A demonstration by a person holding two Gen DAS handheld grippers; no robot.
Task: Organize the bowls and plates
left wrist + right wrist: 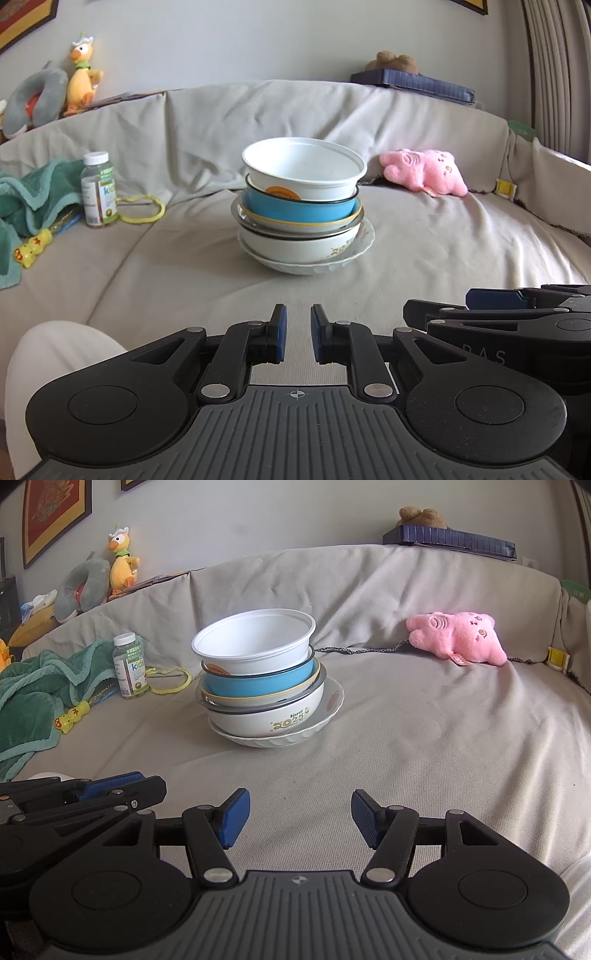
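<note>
1. Far left on the grey-covered sofa [424, 258]: crumpled green towel [29, 199], then an upright clear supplement bottle with a white cap [99, 190].
2. Centre: nested stack resting on the sofa seat. Scalloped white plate [354, 253] at the bottom, printed white ceramic bowl [295, 251], blue bowl [295, 210], white plastic bowl [306, 173] on top.
3. Right of the stack, well apart: pink plush toy [424, 171].
4. Left gripper [298, 338]: jaws nearly together, empty, well short of the stack.
5. Right gripper [300, 821]: jaws apart, empty.
</note>
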